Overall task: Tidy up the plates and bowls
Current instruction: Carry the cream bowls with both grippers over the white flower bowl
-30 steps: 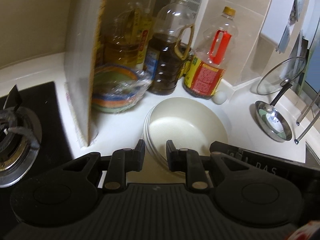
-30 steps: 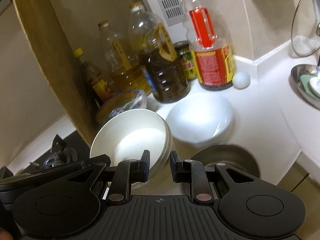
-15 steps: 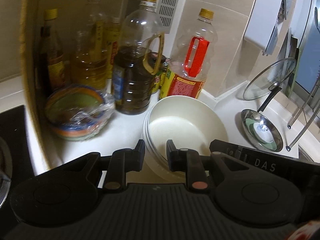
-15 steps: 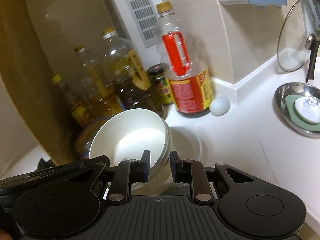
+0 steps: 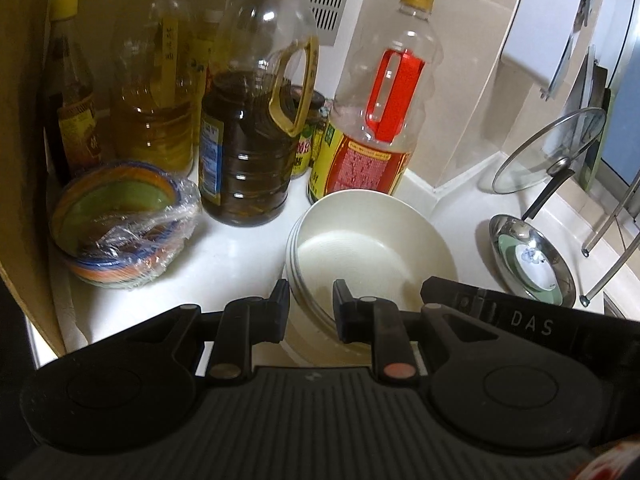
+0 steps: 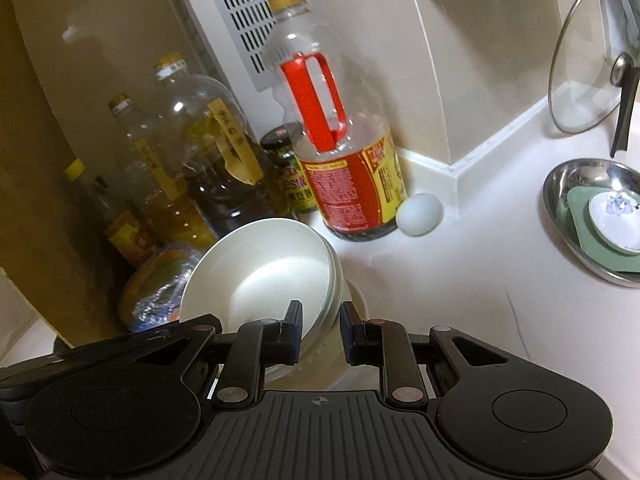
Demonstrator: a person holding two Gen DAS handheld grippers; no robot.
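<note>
A stack of cream ribbed bowls [image 5: 368, 252] is held between both grippers. My left gripper [image 5: 310, 306] is shut on the stack's near-left rim. My right gripper [image 6: 318, 330] is shut on the rim of the same stack [image 6: 272, 280], which tilts to the left. A white plate [image 6: 354, 300] lies on the counter just under the stack, mostly hidden. The stack hangs in front of the oil bottles.
Oil and sauce bottles [image 5: 256, 120] crowd the back corner, one with a red handle [image 6: 340, 140]. A film-wrapped coloured bowl [image 5: 124, 224] sits left. An egg [image 6: 420, 214], a steel dish [image 6: 592, 216], a glass lid [image 6: 588, 52] and a cardboard panel [image 5: 20, 120] surround the white counter.
Both grippers carried the bowl stack forward and right, away from the stove, toward the bottles. The white plate has slid under the stack and a dark pan has left the view.
</note>
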